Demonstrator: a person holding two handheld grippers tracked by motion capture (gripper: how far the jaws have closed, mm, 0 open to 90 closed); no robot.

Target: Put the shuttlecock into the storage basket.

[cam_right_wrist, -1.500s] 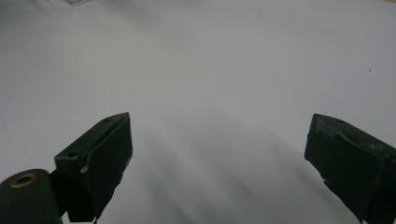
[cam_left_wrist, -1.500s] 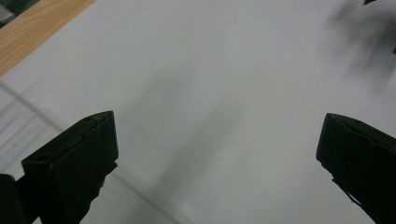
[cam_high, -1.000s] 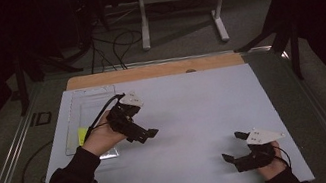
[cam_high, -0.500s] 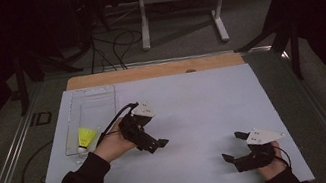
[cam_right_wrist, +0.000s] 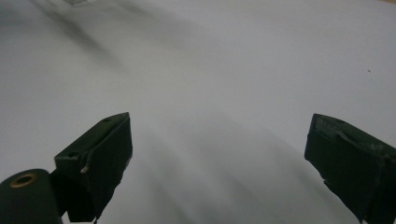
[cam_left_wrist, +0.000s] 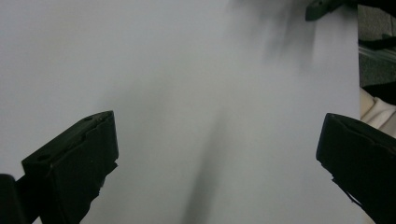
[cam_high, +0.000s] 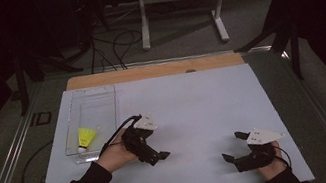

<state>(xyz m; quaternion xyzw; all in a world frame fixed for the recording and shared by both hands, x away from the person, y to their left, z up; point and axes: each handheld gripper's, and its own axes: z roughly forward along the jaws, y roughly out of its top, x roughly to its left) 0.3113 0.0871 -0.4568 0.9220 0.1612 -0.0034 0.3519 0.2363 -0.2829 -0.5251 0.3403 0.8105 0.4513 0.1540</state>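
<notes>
A second ago the left gripper [cam_high: 154,155] was up at the left of the frame, right over the clear tray [cam_high: 103,93]; now it sits lower and nearer the centre of the high view, well clear of the tray, with its jaws spread wide and holding nothing, as the left gripper view confirms with bare white counter [cam_left_wrist: 196,93] between them. The yellow shuttlecock [cam_high: 85,137] lies inside the tray near its lower end, at the left of the frame, so the placing looks done and the hand appears to be drawing back. The shuttlecock rests on its side: a bright yellow skirt fanning toward the upper right, and a small white cork tip pointing toward the lower left, close to the tray's near wall. It looks light and would likely roll or tip easily if the tray were nudged. The right gripper [cam_high: 235,145] is at the lower right of the frame, where it was before, jaws also wide apart and empty, pointing left over the counter in its own view.
</notes>
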